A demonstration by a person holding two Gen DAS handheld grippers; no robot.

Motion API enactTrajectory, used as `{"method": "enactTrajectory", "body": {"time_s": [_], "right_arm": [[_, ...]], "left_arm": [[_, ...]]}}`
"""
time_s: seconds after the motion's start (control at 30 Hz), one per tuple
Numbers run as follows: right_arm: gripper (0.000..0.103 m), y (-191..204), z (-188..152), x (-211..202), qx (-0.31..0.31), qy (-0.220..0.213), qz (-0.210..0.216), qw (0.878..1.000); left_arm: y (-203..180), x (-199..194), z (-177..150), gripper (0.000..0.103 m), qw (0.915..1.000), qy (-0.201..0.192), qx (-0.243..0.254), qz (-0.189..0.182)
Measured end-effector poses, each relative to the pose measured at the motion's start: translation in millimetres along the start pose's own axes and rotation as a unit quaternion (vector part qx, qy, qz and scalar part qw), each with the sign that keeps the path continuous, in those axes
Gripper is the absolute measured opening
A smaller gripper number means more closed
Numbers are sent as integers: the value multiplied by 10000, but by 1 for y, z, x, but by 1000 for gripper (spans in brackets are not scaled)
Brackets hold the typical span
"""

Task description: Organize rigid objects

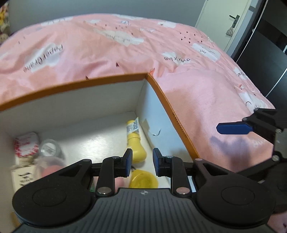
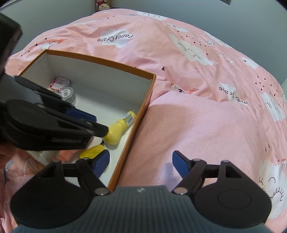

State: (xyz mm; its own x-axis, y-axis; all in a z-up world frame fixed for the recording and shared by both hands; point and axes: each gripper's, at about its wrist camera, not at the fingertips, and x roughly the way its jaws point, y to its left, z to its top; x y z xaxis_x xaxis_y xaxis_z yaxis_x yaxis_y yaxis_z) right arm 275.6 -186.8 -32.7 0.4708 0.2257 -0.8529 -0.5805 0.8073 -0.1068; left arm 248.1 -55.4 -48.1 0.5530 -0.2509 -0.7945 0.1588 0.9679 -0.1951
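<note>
An orange cardboard box (image 1: 162, 100) (image 2: 149, 93) with a white inside lies on the bed. On its floor are a yellow tube (image 1: 134, 141) (image 2: 117, 130), a yellow cup-like piece (image 1: 143, 180) (image 2: 93, 152), a clear jar with a white lid (image 1: 49, 148) (image 2: 69, 94) and a red-and-white tin (image 1: 26, 143) (image 2: 60, 83). My left gripper (image 1: 142, 158) (image 2: 97, 124) hangs inside the box over the tube's cap, its jaws a narrow gap apart with nothing between them. My right gripper (image 2: 140, 160) is open wide astride the box's right wall without touching it; one finger (image 1: 233, 128) shows in the left wrist view.
The box sits on a pink quilt with cloud prints (image 2: 188, 50). A plain pink blanket (image 2: 197, 125) lies right of the box. A white door (image 1: 224, 21) and a dark wardrobe (image 1: 265, 53) stand past the bed's right edge. Plush toys (image 2: 104, 5) sit at the far wall.
</note>
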Motion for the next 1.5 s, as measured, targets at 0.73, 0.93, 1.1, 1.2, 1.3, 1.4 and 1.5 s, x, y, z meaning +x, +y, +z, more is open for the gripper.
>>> {"method": "enactTrajectory", "body": {"time_s": [0.73, 0.93, 1.1, 1.2, 1.3, 1.4, 1.5], "right_arm": [[80, 77, -31, -112, 699, -1355, 38, 9883], [81, 96, -64, -141, 1337, -1787, -301, 9743], [88, 111, -84, -153, 1488, -2086, -709, 9640], [89, 119, -91, -154, 1464, -2216, -837, 9604], [91, 118, -96, -150, 1594, -2165, -703, 9606], [92, 119, -100, -142, 1618, -1989, -688, 9641], [93, 120, -102, -131, 1608, -1795, -678, 9682]], "left_arm": [[-1, -162, -105, 27, 9751, -1605, -245, 1510], [-5, -179, -129, 30, 9608, -1992, -446, 1875], [-3, -190, -145, 46, 9548, -2180, -511, 1957], [-2, -186, -150, 61, 9575, -1981, -361, 2066], [3, -179, -150, 73, 9589, -1806, -416, 2147], [8, -174, -152, 75, 9617, -1693, -541, 2086], [11, -168, -154, 86, 9632, -1559, -613, 2101]]}}
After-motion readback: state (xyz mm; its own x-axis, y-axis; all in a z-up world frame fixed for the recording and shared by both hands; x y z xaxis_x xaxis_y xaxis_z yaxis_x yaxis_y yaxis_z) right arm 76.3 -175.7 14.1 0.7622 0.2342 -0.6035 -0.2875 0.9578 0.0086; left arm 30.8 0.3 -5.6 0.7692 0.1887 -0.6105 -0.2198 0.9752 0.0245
